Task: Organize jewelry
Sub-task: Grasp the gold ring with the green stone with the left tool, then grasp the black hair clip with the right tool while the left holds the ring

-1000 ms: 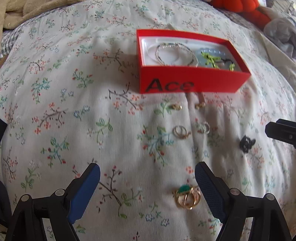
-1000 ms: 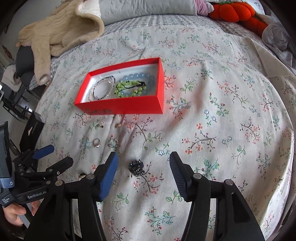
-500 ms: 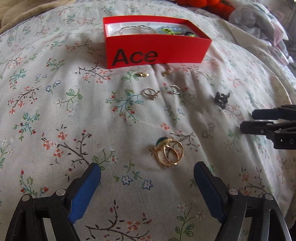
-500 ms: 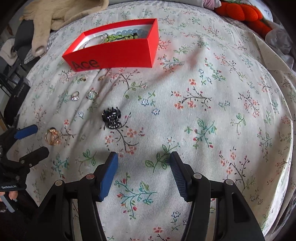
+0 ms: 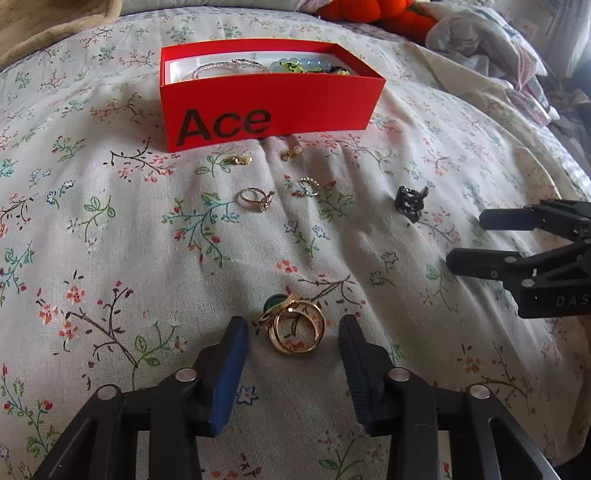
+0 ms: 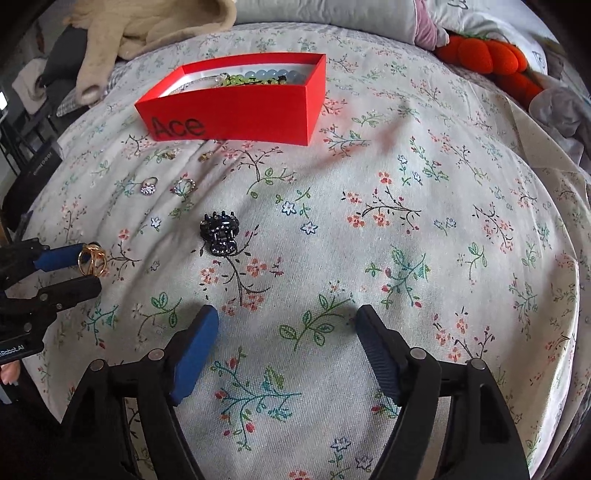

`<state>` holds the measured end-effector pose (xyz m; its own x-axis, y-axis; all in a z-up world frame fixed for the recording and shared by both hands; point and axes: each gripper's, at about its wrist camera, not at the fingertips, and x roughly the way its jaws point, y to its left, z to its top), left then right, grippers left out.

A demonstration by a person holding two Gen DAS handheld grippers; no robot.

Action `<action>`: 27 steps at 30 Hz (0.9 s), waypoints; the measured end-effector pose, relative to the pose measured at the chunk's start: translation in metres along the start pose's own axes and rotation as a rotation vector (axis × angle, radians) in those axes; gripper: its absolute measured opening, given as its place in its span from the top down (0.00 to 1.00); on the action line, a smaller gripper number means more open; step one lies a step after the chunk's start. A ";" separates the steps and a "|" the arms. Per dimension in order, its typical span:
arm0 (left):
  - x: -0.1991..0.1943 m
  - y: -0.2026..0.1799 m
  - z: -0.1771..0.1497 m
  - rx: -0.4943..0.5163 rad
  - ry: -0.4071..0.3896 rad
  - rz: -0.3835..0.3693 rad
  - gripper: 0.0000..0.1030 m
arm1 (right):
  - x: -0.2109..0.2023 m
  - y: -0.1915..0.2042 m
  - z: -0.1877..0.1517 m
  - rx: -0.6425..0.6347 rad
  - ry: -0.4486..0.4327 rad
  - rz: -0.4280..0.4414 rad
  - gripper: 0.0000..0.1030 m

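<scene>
A cluster of gold rings with a green stone [image 5: 295, 326] lies on the floral bedspread between the fingers of my left gripper [image 5: 293, 332]. The jaws are closing, with small gaps still on both sides of the rings. In the right wrist view the left gripper [image 6: 88, 271] flanks the gold rings [image 6: 92, 260]. My right gripper [image 6: 286, 317] is opening wider over bare cloth, with nothing between its fingers. A black hair claw [image 6: 218, 234] lies ahead of it, to the left. The red "Ace" box [image 5: 266, 110] holds bracelets and beads.
Two small rings [image 5: 255, 197] [image 5: 308, 184] and two gold earrings [image 5: 242, 159] [image 5: 291, 153] lie in front of the box. A beige garment [image 6: 147, 26] is at the back left, and an orange plush [image 6: 487, 55] and grey cloth at the back right.
My left gripper came down onto the gold rings and its jaws narrowed around them. My right gripper sank toward the bed and its jaws spread wider.
</scene>
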<state>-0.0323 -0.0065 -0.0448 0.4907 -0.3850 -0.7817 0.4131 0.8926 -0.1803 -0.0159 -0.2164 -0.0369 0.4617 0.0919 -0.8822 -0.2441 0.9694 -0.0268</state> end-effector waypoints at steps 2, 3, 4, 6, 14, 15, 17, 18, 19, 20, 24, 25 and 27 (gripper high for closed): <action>0.001 0.000 0.002 -0.006 -0.001 0.008 0.72 | 0.000 0.000 0.000 0.003 0.000 -0.002 0.23; 0.001 0.000 0.003 -0.012 -0.001 0.005 0.71 | -0.001 -0.001 0.000 0.006 0.000 -0.002 0.23; 0.000 0.000 0.003 -0.017 -0.002 0.000 0.71 | -0.001 -0.001 0.000 0.009 0.000 -0.002 0.23; -0.002 -0.001 0.005 -0.014 -0.009 0.001 0.72 | -0.001 0.000 0.000 0.011 -0.001 0.000 0.23; -0.011 -0.003 0.006 0.002 -0.017 0.042 0.71 | 0.002 0.007 0.007 0.013 -0.015 0.008 0.23; -0.011 -0.002 0.006 -0.001 -0.016 0.047 0.71 | 0.003 0.009 0.008 0.009 -0.019 0.007 0.23; -0.012 0.001 0.007 -0.010 -0.013 0.054 0.72 | 0.005 0.012 0.011 0.009 -0.024 0.008 0.23; -0.012 0.003 0.007 -0.017 -0.012 0.058 0.71 | 0.005 0.013 0.014 0.014 -0.025 0.014 0.23; -0.012 0.005 0.008 -0.024 -0.010 0.062 0.71 | 0.006 0.014 0.016 0.020 -0.025 0.023 0.23; -0.012 0.007 0.008 -0.032 -0.009 0.068 0.71 | 0.007 0.014 0.018 0.027 -0.023 0.032 0.23; -0.012 0.013 0.012 -0.063 0.000 0.087 0.71 | 0.010 0.017 0.025 0.037 -0.028 0.050 0.29; -0.012 0.015 0.013 -0.070 0.001 0.088 0.71 | 0.010 0.018 0.026 0.035 -0.030 0.053 0.35; -0.011 0.017 0.015 -0.079 0.003 0.092 0.71 | 0.010 0.021 0.030 0.030 -0.035 0.061 0.44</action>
<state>-0.0190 0.0091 -0.0303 0.5213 -0.2997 -0.7990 0.3044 0.9400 -0.1540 0.0096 -0.1886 -0.0326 0.4765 0.1587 -0.8647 -0.2471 0.9681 0.0415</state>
